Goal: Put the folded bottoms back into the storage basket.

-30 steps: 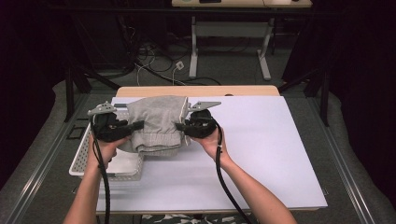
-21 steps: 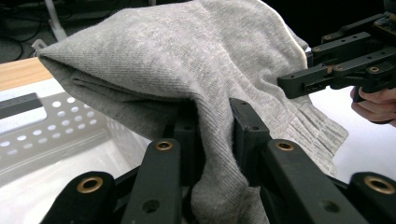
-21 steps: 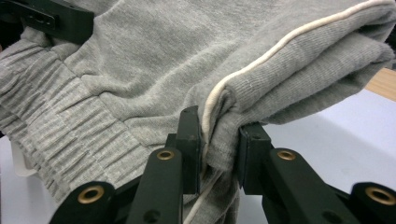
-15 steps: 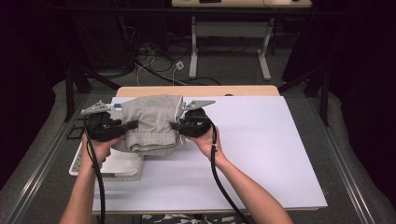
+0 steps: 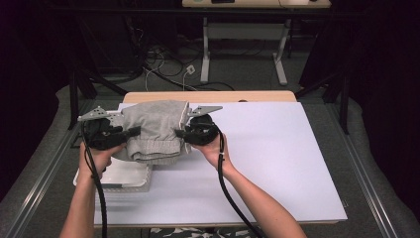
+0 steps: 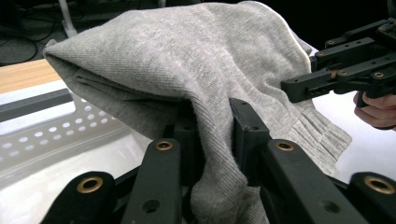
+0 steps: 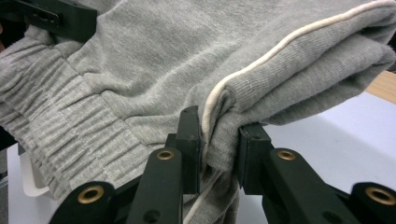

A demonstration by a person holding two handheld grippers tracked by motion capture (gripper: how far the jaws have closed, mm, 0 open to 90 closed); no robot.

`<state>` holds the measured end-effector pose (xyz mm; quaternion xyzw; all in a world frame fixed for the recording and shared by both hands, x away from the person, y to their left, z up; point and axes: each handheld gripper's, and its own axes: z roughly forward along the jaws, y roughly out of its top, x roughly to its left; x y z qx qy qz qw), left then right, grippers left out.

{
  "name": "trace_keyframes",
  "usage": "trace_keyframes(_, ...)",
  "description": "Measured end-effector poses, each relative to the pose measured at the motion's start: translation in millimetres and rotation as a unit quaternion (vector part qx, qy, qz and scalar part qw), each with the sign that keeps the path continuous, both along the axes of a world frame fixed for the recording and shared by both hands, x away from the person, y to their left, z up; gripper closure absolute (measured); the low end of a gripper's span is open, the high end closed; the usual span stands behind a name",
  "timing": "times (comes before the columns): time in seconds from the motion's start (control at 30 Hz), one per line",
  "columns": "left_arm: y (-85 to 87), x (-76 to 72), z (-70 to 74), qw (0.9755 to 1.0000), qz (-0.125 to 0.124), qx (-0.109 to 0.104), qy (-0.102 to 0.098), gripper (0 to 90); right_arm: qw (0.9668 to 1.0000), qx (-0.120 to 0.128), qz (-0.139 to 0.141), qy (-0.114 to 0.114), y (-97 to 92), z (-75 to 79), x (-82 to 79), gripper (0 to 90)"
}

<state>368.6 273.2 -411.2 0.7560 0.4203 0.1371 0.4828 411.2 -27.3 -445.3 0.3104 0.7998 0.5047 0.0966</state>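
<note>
High view shows a folded grey garment of soft knitted jersey, bunched into a thick bundle and held in the air between the two hands, above the left part of the white tabletop and partly over a white perforated plastic basket at the tabletop's left edge. In the right gripper view the cloth shows a fine ribbed weave, a gathered elastic band with close pleats, and a thin cream piping running along one folded edge. The left gripper has its black jaws drawn narrow on a fold of the garment's left side; in the left gripper view the fabric is pinched between the pads and hangs down past them. The right gripper is clamped likewise on the opposite side, its jaws pressing a thick fold right by the piping. Both grippers are black, angular, with brass-coloured rivets at the joints, and each carries a grey three-cornered plate on top.
</note>
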Motion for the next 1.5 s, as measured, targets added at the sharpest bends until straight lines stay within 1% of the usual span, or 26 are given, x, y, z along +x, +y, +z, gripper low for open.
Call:
trace_keyframes(0.1, 3.2, -0.1, 0.5, 1.0000, 0.006, -0.004, 0.000, 75.3, 1.0000, 0.002, 0.002, 0.000, 3.3, 0.6, 0.4, 73.9)
trace_keyframes(0.27, 8.1, -1.0, 2.0, 0.9999, 0.011, -0.006, 0.001, 75.4, 1.0000, 0.003, 0.003, 0.000, 8.8, 1.3, 0.8, 74.0)
trace_keyframes(0.43, 13.3, -2.8, 4.7, 0.9999, 0.014, -0.004, -0.003, 75.4, 1.0000, 0.002, 0.004, 0.001, 14.8, 1.8, 1.4, 73.9)
trace_keyframes(0.5, 15.5, -3.4, 5.6, 0.9999, 0.016, -0.004, -0.004, 75.3, 1.0000, 0.006, 0.005, -0.001, 17.2, 2.3, 1.6, 73.9)
trace_keyframes(0.63, 19.7, -4.2, 7.0, 0.9997, 0.023, -0.003, -0.007, 75.4, 0.9999, 0.003, 0.009, -0.002, 22.6, 4.3, 1.7, 73.9)
trace_keyframes(0.83, 25.4, -4.5, 6.7, 0.9994, 0.035, -0.004, -0.005, 75.5, 0.9999, 0.000, 0.013, -0.002, 29.4, 4.4, 2.0, 73.8)
trace_keyframes(1.1, 28.9, -5.8, 7.9, 0.9990, 0.045, -0.001, -0.009, 75.5, 0.9999, 0.002, 0.016, 0.004, 36.2, 0.2, 3.6, 73.7)
trace_keyframes(1.33, 33.4, -8.3, 10.3, 0.9984, 0.055, 0.002, -0.013, 75.7, 0.9998, 0.005, 0.018, 0.007, 43.1, 0.1, 3.6, 73.7)
trace_keyframes(1.5, 36.1, -8.9, 11.2, 0.9980, 0.061, 0.009, -0.012, 75.9, 0.9997, 0.007, 0.021, 0.009, 47.9, -2.2, 3.7, 73.6)
